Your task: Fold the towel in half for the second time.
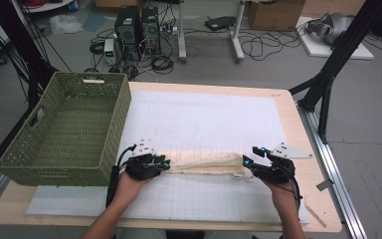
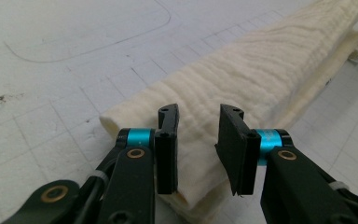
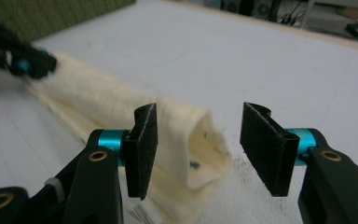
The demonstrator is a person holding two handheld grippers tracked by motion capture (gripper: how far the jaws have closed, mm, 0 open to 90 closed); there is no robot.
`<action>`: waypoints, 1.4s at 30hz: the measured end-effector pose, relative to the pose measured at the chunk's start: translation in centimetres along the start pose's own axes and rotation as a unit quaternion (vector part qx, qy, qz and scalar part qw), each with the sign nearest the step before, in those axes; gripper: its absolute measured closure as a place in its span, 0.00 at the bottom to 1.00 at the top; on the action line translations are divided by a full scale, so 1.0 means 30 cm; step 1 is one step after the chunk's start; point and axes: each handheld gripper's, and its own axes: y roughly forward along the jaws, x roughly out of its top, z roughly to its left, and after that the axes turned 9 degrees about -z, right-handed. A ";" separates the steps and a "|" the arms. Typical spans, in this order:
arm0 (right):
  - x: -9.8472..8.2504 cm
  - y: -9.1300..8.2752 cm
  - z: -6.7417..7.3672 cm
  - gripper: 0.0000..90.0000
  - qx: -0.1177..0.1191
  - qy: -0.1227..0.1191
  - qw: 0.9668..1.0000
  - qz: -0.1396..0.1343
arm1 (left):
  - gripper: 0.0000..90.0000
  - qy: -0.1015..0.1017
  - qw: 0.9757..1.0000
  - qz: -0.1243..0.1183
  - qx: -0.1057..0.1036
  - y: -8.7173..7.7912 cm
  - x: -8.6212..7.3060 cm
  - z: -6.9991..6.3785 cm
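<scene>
A cream cloth [image 1: 204, 162], folded into a long narrow band, lies across the white gridded mat near the table's front. My left gripper [image 1: 165, 163] sits at its left end. In the left gripper view the jaws stand apart over that end of the cloth [image 2: 261, 70], with fabric showing between them, and the left gripper [image 2: 198, 140] is not pinching it. My right gripper [image 1: 251, 155] is at the cloth's right end. In the right gripper view the right gripper [image 3: 198, 140] is open, and the cloth's folded end [image 3: 182, 140] lies free beside its left pad. The left gripper [image 3: 28, 60] appears blurred at the far end.
A green woven basket [image 1: 114, 124] stands on the table's left side, close to my left hand. The white mat [image 1: 204, 119] stretches behind the cloth. A grey three-cornered plate [image 1: 291, 151] sits on top of the right gripper. The table's right edge lies beyond it.
</scene>
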 end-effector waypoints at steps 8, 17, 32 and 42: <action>0.025 0.080 0.073 0.63 0.000 0.016 1.000 0.013 | 0.76 0.001 1.000 0.000 -0.003 -0.002 -0.003 -0.006; 0.066 0.201 0.073 0.67 -0.030 -0.012 0.996 0.077 | 0.76 0.001 1.000 0.001 -0.008 -0.004 -0.005 -0.007; -0.104 0.154 0.030 0.74 -0.022 -0.025 0.990 0.134 | 0.78 -0.008 1.000 0.014 -0.010 -0.003 -0.006 -0.001; -0.111 0.160 -0.006 0.75 -0.053 -0.037 0.990 0.128 | 0.82 -0.007 1.000 0.019 -0.008 -0.011 -0.010 -0.002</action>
